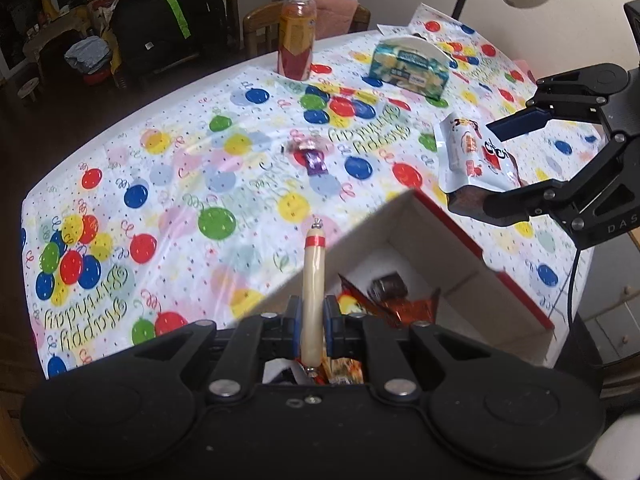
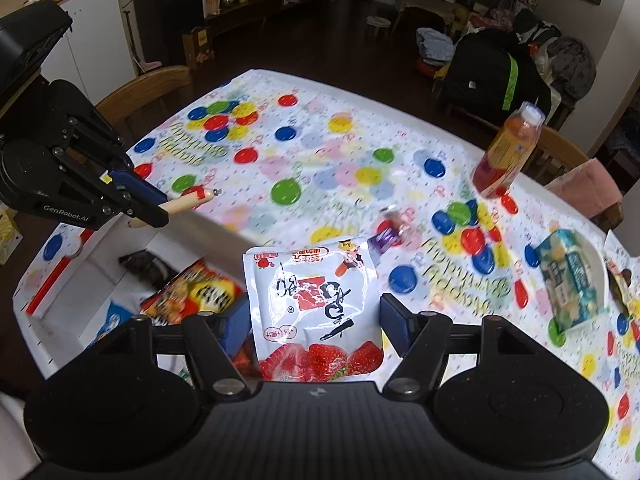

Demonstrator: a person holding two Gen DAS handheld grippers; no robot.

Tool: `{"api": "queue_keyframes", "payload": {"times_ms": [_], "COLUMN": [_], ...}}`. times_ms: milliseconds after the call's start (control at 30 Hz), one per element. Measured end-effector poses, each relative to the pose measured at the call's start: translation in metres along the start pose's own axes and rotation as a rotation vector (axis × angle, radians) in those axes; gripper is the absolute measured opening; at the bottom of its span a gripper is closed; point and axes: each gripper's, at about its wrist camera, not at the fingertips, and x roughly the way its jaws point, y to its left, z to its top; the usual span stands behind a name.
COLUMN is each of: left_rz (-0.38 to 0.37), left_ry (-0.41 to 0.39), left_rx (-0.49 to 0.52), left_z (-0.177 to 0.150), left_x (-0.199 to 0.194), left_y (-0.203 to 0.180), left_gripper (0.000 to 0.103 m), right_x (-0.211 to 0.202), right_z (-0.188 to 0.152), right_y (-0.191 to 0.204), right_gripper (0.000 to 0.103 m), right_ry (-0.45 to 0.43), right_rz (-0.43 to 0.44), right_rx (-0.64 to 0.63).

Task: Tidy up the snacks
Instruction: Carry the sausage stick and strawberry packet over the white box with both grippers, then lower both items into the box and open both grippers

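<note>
- Gripping a pale sausage stick between its 2 blue pads, the left claw holds it upright above the near end of the white box, which has a red outer side.
- Holding a white strawberry snack pouch, the right claw has its jaws set wide with the pouch between them; whether both pads press on it I cannot tell, though the pouch hangs clear of the worktop just beside the box.
- Inside the box already lie several packets: a red foil wrapper, a dark round snack, and in the right view an orange-yellow bag and a blue-white one.
- Further out on the balloon-print cloth, a small purple candy lies loose, well apart from the box.
- Near the far edge stand a blue-green tissue pack in a white holder and an orange drink bottle.
- By my judgement the sorting is more than half done: 2 snacks are in the air on their way in, and the purple candy is left. Whether the bottle and tissues count as snacks is unclear.
</note>
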Motion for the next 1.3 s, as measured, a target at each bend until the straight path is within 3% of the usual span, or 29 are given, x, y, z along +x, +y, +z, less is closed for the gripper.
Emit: {"api": "queue_keyframes", "payload": {"times_ms": [767, 1300], "left_rz": [-0.038, -0.077], "left_ry": [0.140, 0.207], "left_rx": [0.001, -0.032], "left_z": [-0.090, -0.114], "left_x": [0.034, 0.052], "left_y": [-0.024, -0.028], "left_gripper": [0.009, 0.009], "right_x": [0.044, 0.072], "right_z": [-0.060, -0.077], "right_y": [0.088, 0.114], "right_gripper": [0.068, 0.069], "right_ry": [0.131, 0.178], "right_rz": [0.093, 0.068], "right_rx": [-0.081, -0.102]}}
